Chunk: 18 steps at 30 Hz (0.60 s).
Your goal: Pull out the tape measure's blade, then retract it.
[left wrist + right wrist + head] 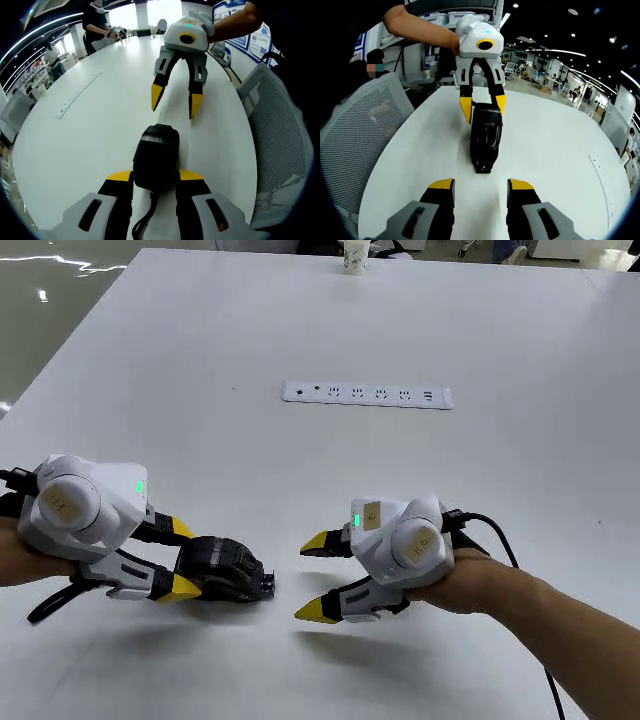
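A black tape measure (225, 570) lies on the white table (330, 330) at the lower left of the head view. My left gripper (180, 558) is shut on it, one yellow-tipped finger on each side of its case (156, 157). The blade end of the tape measure (485, 137) points toward my right gripper (315, 578). That gripper stands open a short way to the right of it, with nothing between its yellow fingertips (441, 184). In the left gripper view the right gripper (173, 99) hangs just beyond the case.
A white power strip (366, 394) lies across the middle of the table. A paper cup (355, 256) stands at the far edge. A black cable (500, 540) trails from the right gripper. Mesh chairs (277, 145) stand beside the table.
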Motion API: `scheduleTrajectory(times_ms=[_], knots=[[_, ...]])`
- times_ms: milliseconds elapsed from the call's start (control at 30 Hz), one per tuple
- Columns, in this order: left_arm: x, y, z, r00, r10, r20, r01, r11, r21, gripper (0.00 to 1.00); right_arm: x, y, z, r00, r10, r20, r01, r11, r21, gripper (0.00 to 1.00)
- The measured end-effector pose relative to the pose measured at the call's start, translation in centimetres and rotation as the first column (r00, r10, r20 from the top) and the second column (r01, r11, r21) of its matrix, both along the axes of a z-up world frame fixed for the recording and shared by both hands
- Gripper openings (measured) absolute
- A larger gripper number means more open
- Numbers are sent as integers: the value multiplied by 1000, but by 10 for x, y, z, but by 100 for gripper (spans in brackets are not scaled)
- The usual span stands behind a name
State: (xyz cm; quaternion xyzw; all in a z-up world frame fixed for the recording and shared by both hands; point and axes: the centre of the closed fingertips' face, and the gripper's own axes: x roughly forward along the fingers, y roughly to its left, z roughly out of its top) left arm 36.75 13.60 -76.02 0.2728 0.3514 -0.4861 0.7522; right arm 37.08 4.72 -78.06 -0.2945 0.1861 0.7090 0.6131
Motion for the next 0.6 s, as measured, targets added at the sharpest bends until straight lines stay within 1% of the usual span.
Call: scheduleTrajectory(times_ms=[67,200,233,300,367,600], knots=[[0,0,-1,1000,-9,-1,9,1000,4,27,1,3,-2,1000,11,9,-11,1000,-5,36],[2,2,-1,1000,-16,0,16,1000,9,25,1,9,-5,1000,18,7,-18,1000,-7,32],[1,2,-1,1000,-14,-6,14,1000,9,25,1,11,-6,1000,19,7,-18,1000,-8,30],[1,1,-1,1000,-18,-2,18,1000,9,25,3,14,-7,1000,16,14,-16,1000,-10,30],[1,1,-1,1000,-24,4,24,1000,8,25,3,17,-8,1000,19,9,-19,1000,-11,27],[2,1,0,1000,-30,9,30,1000,-2,24,5,22,-11,1000,23,12,-23,1000,-21,20]])
